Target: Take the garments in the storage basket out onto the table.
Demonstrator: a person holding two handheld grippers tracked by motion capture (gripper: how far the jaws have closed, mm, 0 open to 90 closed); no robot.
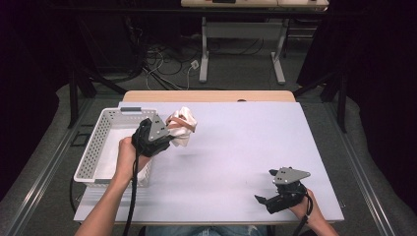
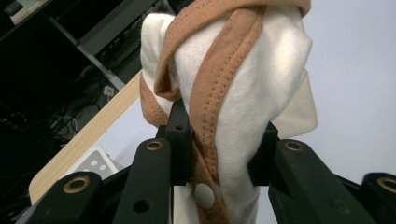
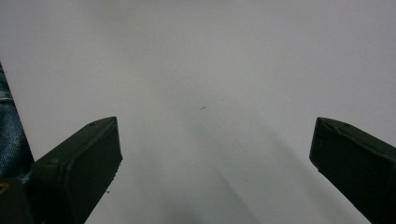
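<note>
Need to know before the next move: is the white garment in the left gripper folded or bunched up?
Bunched up. The white garment hangs crumpled from the left gripper, its orange trim twisted across it.

The table point(image 1: 255, 147) has a pale lavender-white top with a wooden edge point(image 1: 209, 96) along its far side. Beyond it lies grey carpet point(image 1: 236, 73) strewn with tangled cables point(image 1: 164, 64), where a second desk point(image 1: 246, 29) stands on white legs. Dark curtains point(image 1: 378, 73) close both sides, and the light is dim and even.
</note>
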